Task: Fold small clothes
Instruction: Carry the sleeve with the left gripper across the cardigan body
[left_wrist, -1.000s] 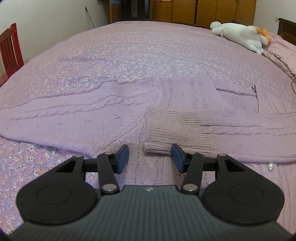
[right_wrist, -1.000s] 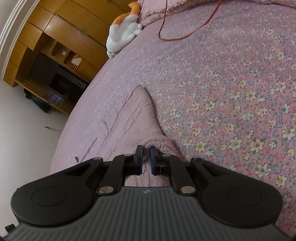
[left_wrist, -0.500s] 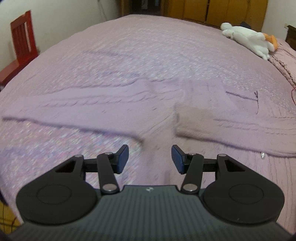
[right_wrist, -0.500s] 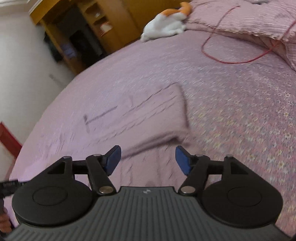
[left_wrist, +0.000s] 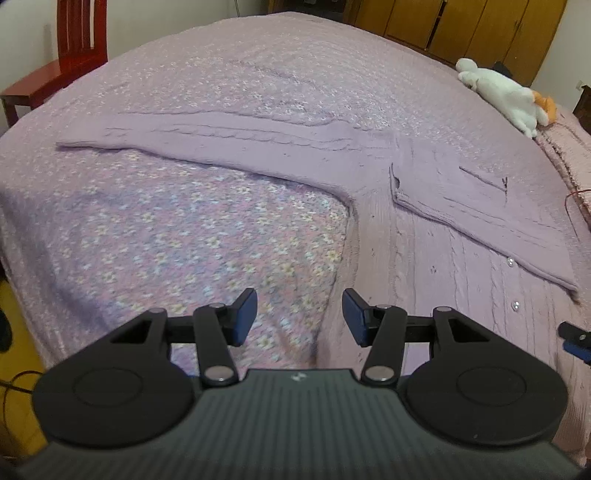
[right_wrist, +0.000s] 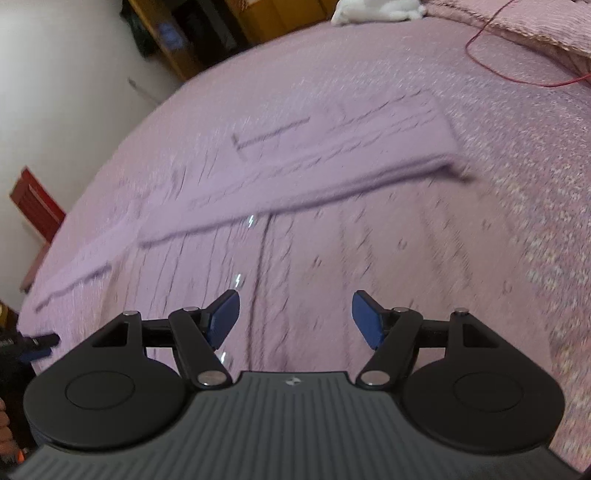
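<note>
Trouble, as I judge it: with my left gripper (left_wrist: 299, 314) and right gripper (right_wrist: 295, 319) both wide open and empty over the cardigan (left_wrist: 443, 229) near the bed's (left_wrist: 166, 229) front edge, grabbing that long unfolded sleeve (left_wrist: 221, 144) could drag the folded one (right_wrist: 332, 147) loose, though the right view is blurred.

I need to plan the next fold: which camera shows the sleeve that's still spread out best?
The left wrist view: the unfolded sleeve lies sharp and whole across the bedspread. The right wrist view catches only a blurred strip of it at its left edge.
</note>
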